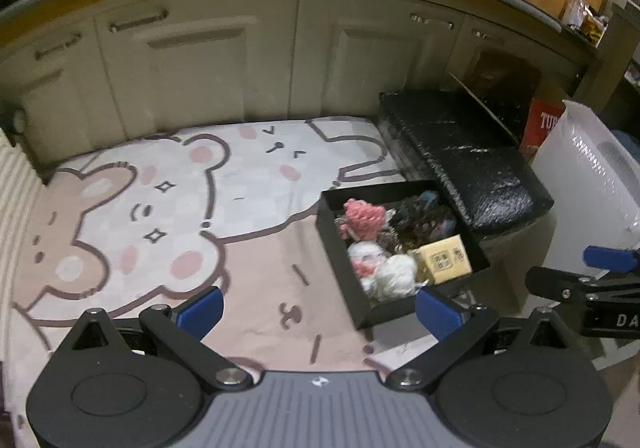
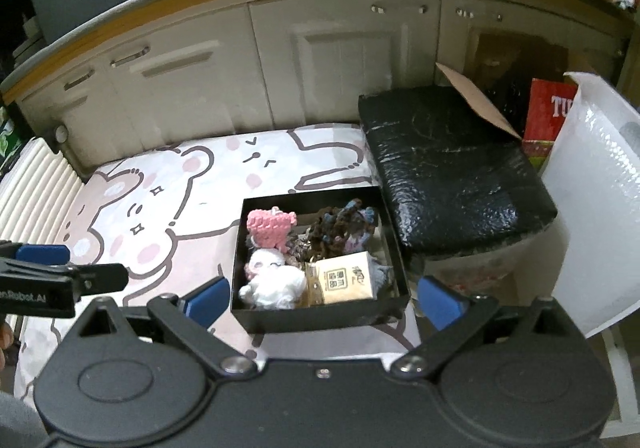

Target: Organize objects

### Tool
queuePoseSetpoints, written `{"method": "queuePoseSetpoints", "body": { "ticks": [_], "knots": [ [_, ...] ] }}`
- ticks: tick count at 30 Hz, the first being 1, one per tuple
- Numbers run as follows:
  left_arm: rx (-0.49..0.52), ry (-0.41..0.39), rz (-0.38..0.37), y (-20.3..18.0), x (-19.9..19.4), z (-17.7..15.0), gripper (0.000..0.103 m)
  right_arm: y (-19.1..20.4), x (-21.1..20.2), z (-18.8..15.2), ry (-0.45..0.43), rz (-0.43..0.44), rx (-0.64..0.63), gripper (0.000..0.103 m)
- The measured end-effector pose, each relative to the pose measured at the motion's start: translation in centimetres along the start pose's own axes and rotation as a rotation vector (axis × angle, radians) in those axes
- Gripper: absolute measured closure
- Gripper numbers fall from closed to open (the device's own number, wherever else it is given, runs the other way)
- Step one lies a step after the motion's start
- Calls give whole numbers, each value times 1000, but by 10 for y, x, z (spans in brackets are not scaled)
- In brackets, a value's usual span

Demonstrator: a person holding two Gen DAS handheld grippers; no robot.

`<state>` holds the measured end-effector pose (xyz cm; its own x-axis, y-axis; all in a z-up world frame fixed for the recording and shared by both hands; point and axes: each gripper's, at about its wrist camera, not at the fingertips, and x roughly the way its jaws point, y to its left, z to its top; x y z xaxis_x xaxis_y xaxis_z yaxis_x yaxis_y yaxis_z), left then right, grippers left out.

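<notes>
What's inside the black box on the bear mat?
In the black box: a pink crochet toy, a white plush, a small tan carton and a dark tangle of trinkets. Whatever lies beneath them, and the box floor, is covered.

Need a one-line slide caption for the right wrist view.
Open right gripper hovers before black box of crocheted toys on cartoon bear mat.

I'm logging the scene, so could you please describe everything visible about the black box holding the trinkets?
The black box is shallow, square, lidless, seemingly cardboard. It sits flat on the cartoon bear mat, close beside the black cushioned stool. Inside lie a pink crochet toy, white plush, tan printed carton and dark tangled charms.
</notes>
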<state>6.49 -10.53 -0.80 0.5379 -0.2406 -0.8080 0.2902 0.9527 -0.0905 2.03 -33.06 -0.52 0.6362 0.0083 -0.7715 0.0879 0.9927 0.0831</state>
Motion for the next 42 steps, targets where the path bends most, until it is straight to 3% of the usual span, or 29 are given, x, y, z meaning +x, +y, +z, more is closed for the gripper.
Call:
{"method": "queuePoseSetpoints", "body": {
  "ticks": [8, 16, 25, 42],
  "knots": [
    [27, -57, 51, 7, -32, -26, 0, 20, -26, -20, -26, -27, -28, 2],
    [1, -54, 50, 19, -41, -43, 0, 22, -35, -40, -25, -84, 7, 0],
    [19, -64, 89, 21, -41, -48, 0, 22, -35, -51, -12, -57, 25, 0],
    [26, -42, 98, 23, -39, -50, 0, 30, -33, -52, -5, -101, 2, 0]
  ]
}}
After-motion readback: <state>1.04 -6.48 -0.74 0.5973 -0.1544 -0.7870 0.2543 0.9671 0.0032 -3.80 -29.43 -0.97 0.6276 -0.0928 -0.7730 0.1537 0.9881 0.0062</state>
